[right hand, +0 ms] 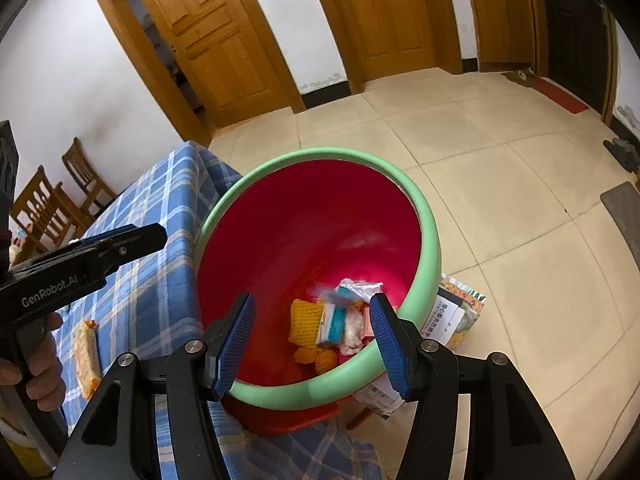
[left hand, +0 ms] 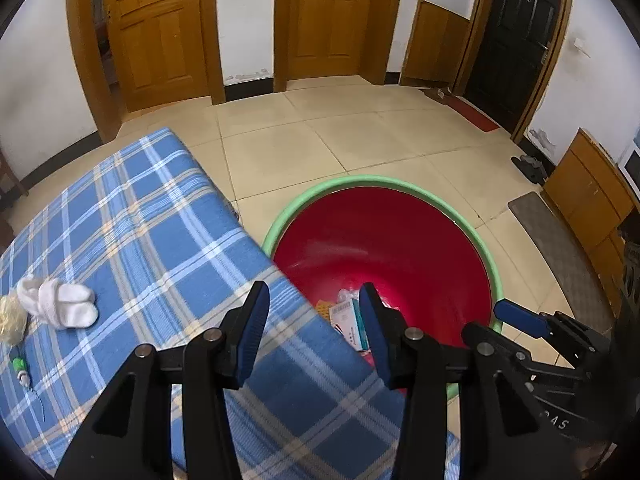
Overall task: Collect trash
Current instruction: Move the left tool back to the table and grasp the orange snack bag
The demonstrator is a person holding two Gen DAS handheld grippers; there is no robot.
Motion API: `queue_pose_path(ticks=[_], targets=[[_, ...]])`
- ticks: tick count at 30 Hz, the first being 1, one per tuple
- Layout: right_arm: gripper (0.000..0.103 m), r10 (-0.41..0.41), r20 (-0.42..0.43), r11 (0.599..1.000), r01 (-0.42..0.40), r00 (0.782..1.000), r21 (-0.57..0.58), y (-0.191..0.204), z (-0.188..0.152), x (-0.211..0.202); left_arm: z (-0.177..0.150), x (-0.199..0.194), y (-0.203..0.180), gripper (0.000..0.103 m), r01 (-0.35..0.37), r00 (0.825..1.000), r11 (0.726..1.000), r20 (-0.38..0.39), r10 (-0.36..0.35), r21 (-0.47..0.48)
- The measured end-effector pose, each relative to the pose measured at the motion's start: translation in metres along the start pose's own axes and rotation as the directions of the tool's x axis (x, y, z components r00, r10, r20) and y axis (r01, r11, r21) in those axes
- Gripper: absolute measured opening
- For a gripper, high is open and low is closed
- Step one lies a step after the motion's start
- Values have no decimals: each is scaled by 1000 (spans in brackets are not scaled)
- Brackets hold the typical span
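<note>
A red bin with a green rim [left hand: 488,256] [right hand: 430,248] stands on the floor beside the blue plaid table [left hand: 132,232] [right hand: 160,216]. Trash lies at its bottom: a yellow mesh piece [right hand: 306,322], packets and wrappers [right hand: 344,316] [left hand: 346,316]. My left gripper [left hand: 314,328] is open and empty over the table edge. My right gripper [right hand: 312,340] is open and empty above the bin's near rim. On the table lie white socks [left hand: 60,302], a pale fluffy wad [left hand: 10,320], a small green item [left hand: 20,366] and an orange wrapper [right hand: 86,356].
Wooden doors [left hand: 160,28] and a dark door [left hand: 516,36] line the far walls. Wooden chairs [right hand: 52,204] stand past the table. A printed paper bag [right hand: 452,316] lies on the tile floor behind the bin. A grey mat [left hand: 560,256] and cabinet [left hand: 592,196] are at right.
</note>
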State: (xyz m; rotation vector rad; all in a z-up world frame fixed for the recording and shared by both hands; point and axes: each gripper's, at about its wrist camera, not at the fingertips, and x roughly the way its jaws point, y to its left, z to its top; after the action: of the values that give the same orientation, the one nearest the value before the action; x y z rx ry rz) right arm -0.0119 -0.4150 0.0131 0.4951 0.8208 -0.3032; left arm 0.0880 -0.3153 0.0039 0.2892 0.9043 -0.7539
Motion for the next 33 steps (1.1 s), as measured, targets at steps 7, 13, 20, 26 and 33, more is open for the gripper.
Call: queue_pose_path(ticks=[7, 13, 20, 26, 33], targets=[[61, 14, 1, 1000, -14, 1000, -6, 8, -2, -4, -17, -19, 23, 47, -51, 999, 996, -14, 50, -68], [61, 24, 9, 999, -23, 1000, -28, 18, -6, -13, -40, -39, 51, 47, -84, 996, 984, -21, 82, -160], [64, 39, 15, 998, -38, 999, -55, 34, -11, -21, -66, -63, 75, 47, -129, 992, 960, -24, 127, -250], [64, 50, 22, 996, -48, 999, -78, 44, -14, -25, -86, -69, 87, 47, -157, 988, 942, -57, 147, -297], [64, 58, 23, 994, -56, 998, -93, 50, -17, -28, -101, -61, 94, 48, -194, 980, 922, -104, 168, -335]])
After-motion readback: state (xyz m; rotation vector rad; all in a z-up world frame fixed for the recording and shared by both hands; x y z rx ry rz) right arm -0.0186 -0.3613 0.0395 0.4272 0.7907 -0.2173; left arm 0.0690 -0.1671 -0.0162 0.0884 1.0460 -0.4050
